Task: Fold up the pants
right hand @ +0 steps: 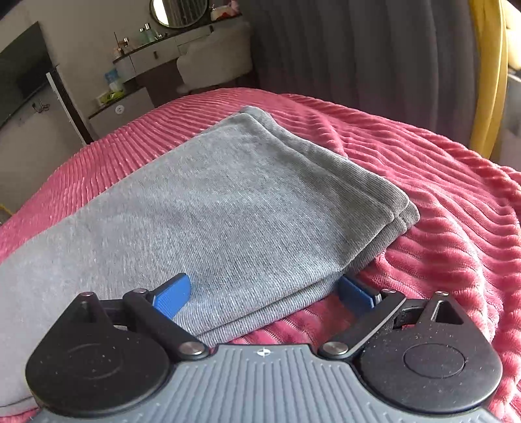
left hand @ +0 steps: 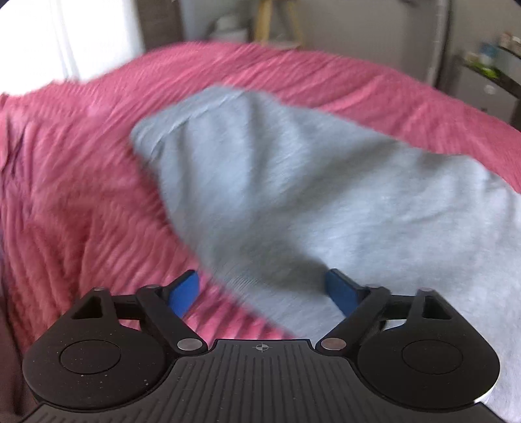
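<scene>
Left wrist view: the picture is blurred. The left gripper (left hand: 262, 293) has its jaws spread wide and holds nothing; its blue pads (left hand: 185, 294) stand well apart. The grey pants (left hand: 293, 195) lie on a pink ribbed blanket (left hand: 81, 195), running from the near right toward the far centre. The right pad sits over the near edge of the pants, the left pad over the blanket; whether either touches the cloth cannot be told. Far off, a wooden stand (left hand: 276, 22) and a shelf (left hand: 488, 65) show beyond the bed.

Right wrist view: sharp. The right gripper (right hand: 263, 296) is also wide open and grips nothing. The pants (right hand: 228, 201) lie folded in layers on the blanket (right hand: 439, 195), with stacked edges at the right and near sides. The left pad (right hand: 172, 294) is over the grey cloth; the right pad is just beside the folded edge, over the blanket. Far left stand a vanity (right hand: 169, 55) with a round mirror (right hand: 179, 11) and a chair (right hand: 215, 58); a dark curtain (right hand: 358, 58) hangs far right.
</scene>
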